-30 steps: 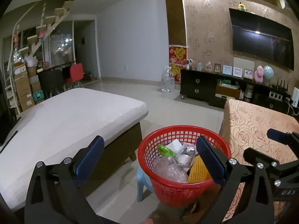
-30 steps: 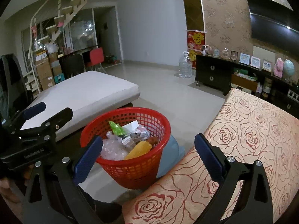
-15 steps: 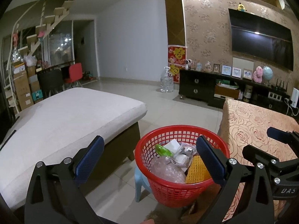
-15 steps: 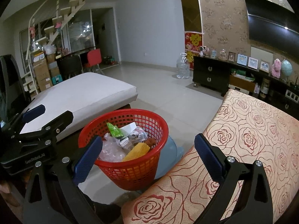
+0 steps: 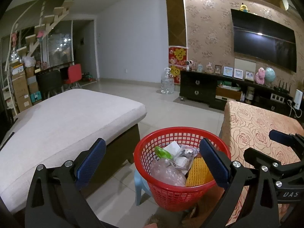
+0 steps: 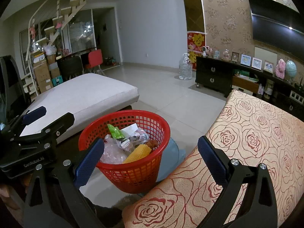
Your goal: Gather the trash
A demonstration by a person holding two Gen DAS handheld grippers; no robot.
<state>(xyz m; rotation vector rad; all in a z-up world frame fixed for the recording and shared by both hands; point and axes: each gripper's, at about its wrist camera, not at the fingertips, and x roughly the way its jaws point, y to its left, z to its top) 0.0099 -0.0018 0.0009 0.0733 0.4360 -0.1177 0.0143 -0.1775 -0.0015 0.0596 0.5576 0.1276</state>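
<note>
Red basket [image 5: 182, 190] partly hidden behind left gripper [image 5: 152, 163].

A home living room: a wall-mounted television [image 5: 264, 47] above a dark cabinet [image 5: 197, 91] of framed photos [image 5: 238, 73], a cushioned daybed [image 5: 62, 117], a staircase [image 5: 47, 26], tiled floor [image 5: 171, 110].
</note>
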